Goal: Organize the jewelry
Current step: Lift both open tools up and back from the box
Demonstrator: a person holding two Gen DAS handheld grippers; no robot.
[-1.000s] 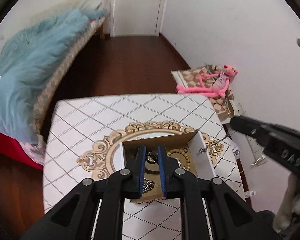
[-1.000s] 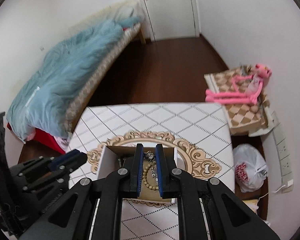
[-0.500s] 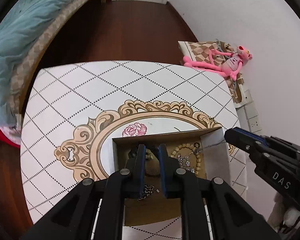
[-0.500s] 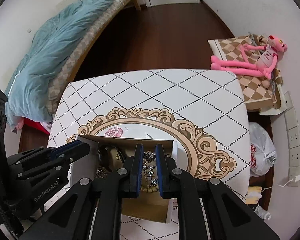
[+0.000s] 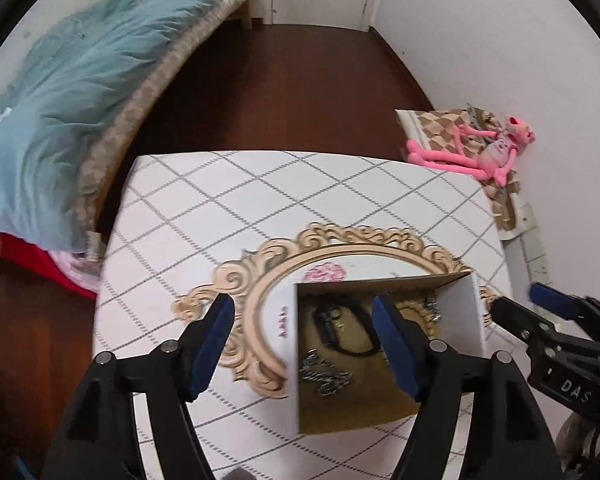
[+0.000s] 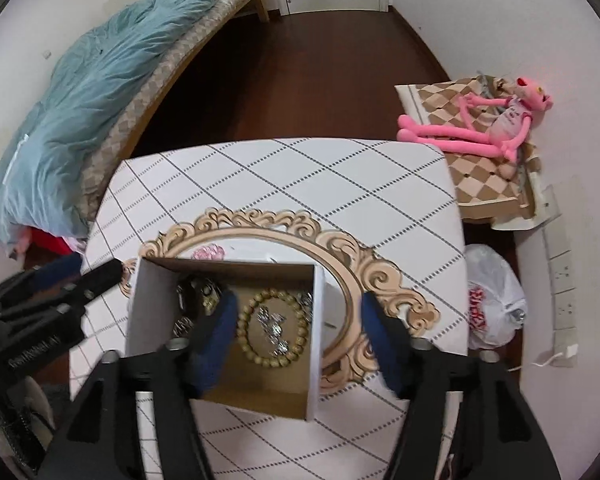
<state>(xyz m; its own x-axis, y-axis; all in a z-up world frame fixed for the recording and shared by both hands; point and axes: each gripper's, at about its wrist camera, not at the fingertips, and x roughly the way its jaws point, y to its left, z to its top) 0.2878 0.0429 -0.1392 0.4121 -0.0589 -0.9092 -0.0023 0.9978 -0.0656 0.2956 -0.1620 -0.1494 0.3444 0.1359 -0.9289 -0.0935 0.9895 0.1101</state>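
An open white cardboard box [image 5: 288, 344] [image 6: 148, 304] with a brown inside stands on the patterned table. It holds a wooden bead bracelet [image 6: 249, 344], silver pieces [image 6: 274, 326], a silver chain [image 5: 324, 376] and a black watch [image 5: 332, 324]. My left gripper [image 5: 302, 324] is open and empty, straddling the box's left wall from above. My right gripper [image 6: 296, 320] is open and empty, straddling the box's right wall above the bracelet. Each gripper shows at the edge of the other's view.
The table [image 5: 260, 208] has a white diamond-pattern top with a gold oval ornament. A bed with a blue quilt [image 5: 60, 92] lies to the left. A pink plush toy [image 6: 476, 128] lies on a checkered board at the right wall. A white plastic bag [image 6: 492, 312] sits on the floor.
Both grippers have opened wide from nearly shut and drawn back from the box. The cameras have tilted up, showing more of the room.
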